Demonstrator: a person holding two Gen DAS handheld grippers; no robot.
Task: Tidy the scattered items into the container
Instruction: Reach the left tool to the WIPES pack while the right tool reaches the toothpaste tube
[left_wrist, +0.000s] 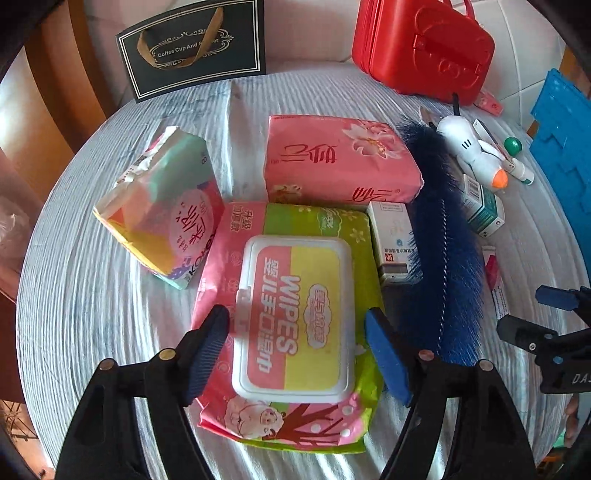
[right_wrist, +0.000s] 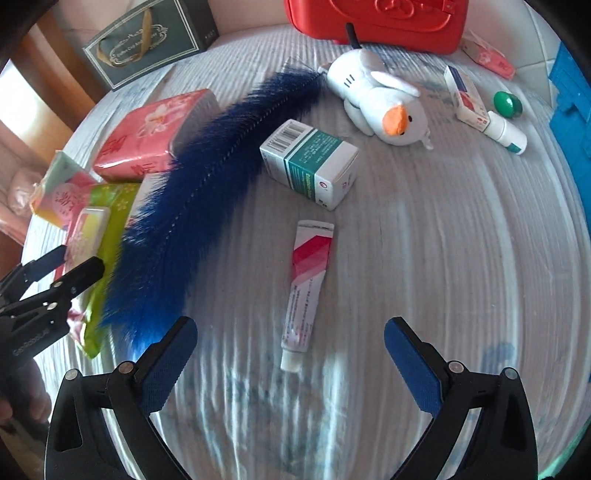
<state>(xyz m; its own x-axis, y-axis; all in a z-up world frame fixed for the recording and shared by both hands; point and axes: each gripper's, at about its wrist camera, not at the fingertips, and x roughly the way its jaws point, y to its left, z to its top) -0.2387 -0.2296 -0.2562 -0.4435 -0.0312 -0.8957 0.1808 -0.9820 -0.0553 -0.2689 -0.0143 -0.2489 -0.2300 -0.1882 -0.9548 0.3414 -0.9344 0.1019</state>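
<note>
My left gripper (left_wrist: 297, 326) stands open over a pink and green wipes pack (left_wrist: 295, 317), its blue pads either side of the white lid and apart from it. My right gripper (right_wrist: 291, 328) is open above the striped cloth, with a red and white tube (right_wrist: 308, 280) lying just ahead between its fingers. A long blue feather duster (right_wrist: 207, 184) lies between the two. A blue crate (right_wrist: 569, 122) shows at the right edge. Nothing is held.
A pink tissue pack (left_wrist: 340, 158), a colourful tissue pack (left_wrist: 162, 206), a white medicine box (left_wrist: 393, 240), a teal box (right_wrist: 310, 162), a plush duck (right_wrist: 384, 99), a small bottle (right_wrist: 506, 134) and a green ball (right_wrist: 508, 104) lie scattered. Red case (left_wrist: 424, 48) and dark gift bag (left_wrist: 192, 48) stand behind.
</note>
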